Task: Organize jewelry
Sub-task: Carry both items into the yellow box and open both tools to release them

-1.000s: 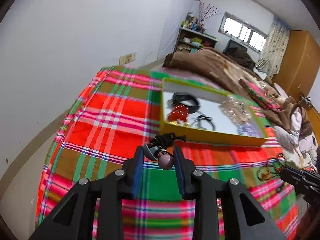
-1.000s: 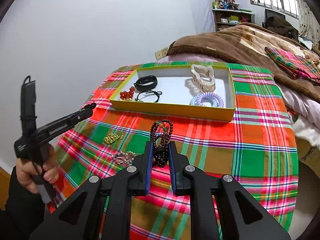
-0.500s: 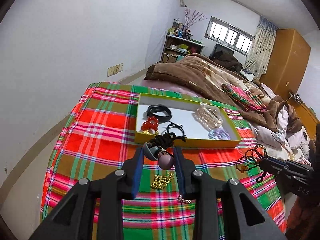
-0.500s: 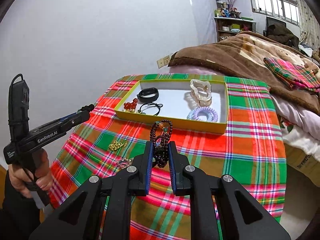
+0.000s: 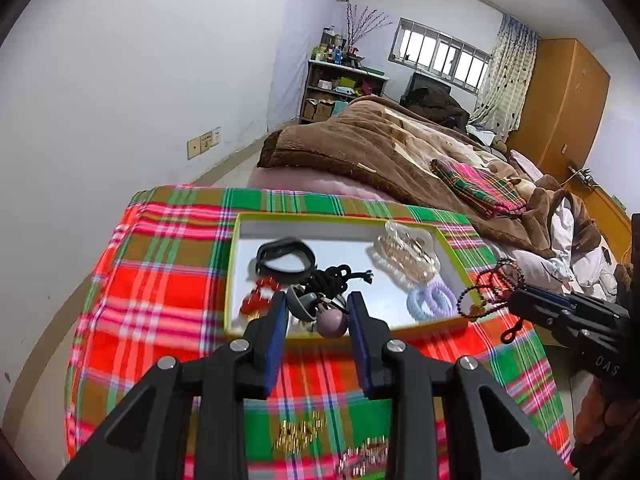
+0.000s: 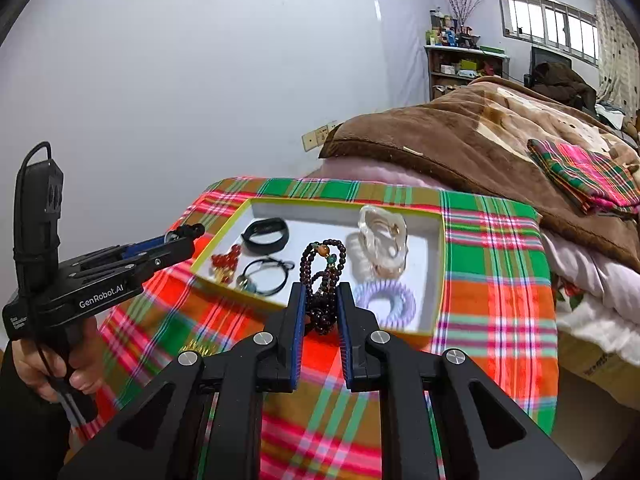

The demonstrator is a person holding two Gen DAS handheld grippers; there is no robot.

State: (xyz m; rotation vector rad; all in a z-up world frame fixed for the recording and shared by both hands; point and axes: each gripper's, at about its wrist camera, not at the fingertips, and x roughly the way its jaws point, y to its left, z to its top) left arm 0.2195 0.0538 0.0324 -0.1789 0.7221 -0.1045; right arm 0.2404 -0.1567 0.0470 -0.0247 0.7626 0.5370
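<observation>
You carry two pieces above the yellow tray (image 6: 434,264): your left gripper (image 5: 316,320) half-closed on a corded bead pendant (image 5: 320,304), your right gripper (image 6: 320,312) nearly shut on a dark bead bracelet (image 6: 322,276). Next, lower and release inside.

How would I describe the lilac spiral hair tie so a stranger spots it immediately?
Find the shallow yellow-rimmed white tray on the red and green plaid cloth. In its near right corner lies the pale lilac coiled plastic hair tie, just below the translucent cream hair claw. It is the only pastel purple ring there.
</observation>
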